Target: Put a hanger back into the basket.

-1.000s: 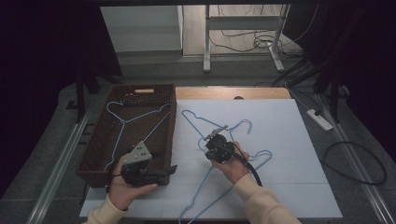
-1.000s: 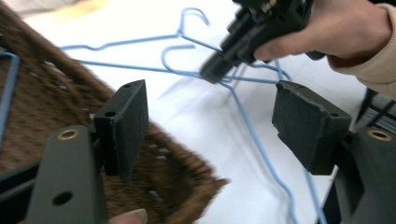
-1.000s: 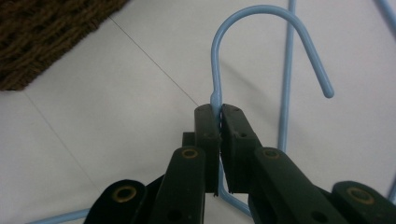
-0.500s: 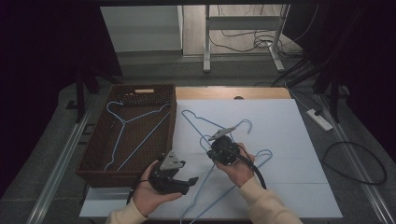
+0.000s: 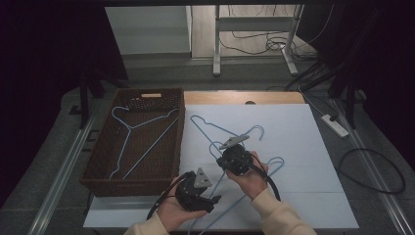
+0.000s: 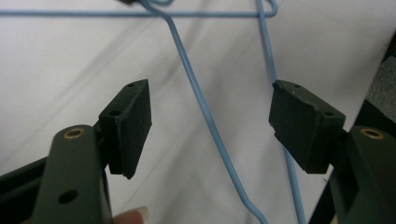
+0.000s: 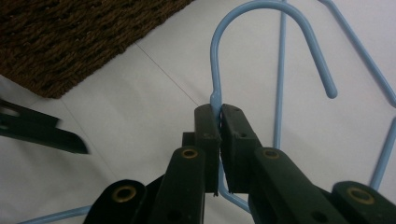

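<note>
High view: blue wire hangers, three counted — two overlapping on the white board [image 5: 313, 147] near its middle, one [image 5: 142, 142] lying in the brown wicker basket [image 5: 88, 169] at the board's left edge; grey floor, cables and a power strip [image 5: 335, 125] around. Left gripper view: left gripper [image 6: 210, 123], jaws wide apart, a hanger wire [image 6: 205, 116] running between them untouched. Right gripper view: right gripper [image 7: 219, 140], jaws clamped on a hanger's neck just under its hook [image 7: 261, 28], basket corner beyond.

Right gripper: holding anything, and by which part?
Yes. The right gripper is shut on a light blue wire hanger, pinching its neck just below the hook.
</note>
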`<action>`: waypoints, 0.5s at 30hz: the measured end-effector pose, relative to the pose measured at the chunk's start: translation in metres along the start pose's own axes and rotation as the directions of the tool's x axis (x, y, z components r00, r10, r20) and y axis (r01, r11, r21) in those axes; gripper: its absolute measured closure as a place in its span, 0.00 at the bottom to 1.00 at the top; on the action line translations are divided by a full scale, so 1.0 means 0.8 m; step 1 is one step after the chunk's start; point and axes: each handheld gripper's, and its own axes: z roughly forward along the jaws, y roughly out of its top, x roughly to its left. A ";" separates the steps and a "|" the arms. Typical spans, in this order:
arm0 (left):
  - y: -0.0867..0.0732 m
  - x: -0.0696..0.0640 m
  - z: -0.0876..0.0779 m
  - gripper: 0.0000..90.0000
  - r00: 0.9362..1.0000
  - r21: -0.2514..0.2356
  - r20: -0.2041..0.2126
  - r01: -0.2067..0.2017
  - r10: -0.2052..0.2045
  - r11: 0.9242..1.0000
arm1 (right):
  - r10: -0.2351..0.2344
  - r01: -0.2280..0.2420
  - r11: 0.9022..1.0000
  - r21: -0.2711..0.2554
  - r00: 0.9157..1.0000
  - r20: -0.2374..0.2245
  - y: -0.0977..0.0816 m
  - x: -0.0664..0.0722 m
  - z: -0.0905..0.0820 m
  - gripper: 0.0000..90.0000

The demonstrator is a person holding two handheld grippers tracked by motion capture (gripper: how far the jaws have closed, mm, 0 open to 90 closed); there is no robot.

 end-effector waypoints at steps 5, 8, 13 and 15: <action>-0.001 0.002 0.024 0.35 1.000 0.029 0.002 0.020 -0.020 0.999 | 0.002 -0.002 1.000 -0.011 1.000 -0.002 -0.002 0.001 -0.004 0.96; -0.002 0.007 0.031 0.41 0.999 0.023 0.016 0.046 -0.047 0.999 | 0.005 -0.005 1.000 -0.019 1.000 -0.003 -0.003 0.001 -0.006 0.96; -0.004 0.017 0.035 0.63 0.994 0.022 0.055 0.090 -0.091 0.996 | 0.003 -0.003 1.000 -0.031 1.000 -0.008 -0.003 0.003 -0.009 0.96; -0.004 0.020 0.035 0.72 0.992 0.022 0.080 0.099 -0.100 0.995 | 0.003 -0.003 0.999 -0.034 1.000 -0.009 -0.003 0.003 -0.010 0.96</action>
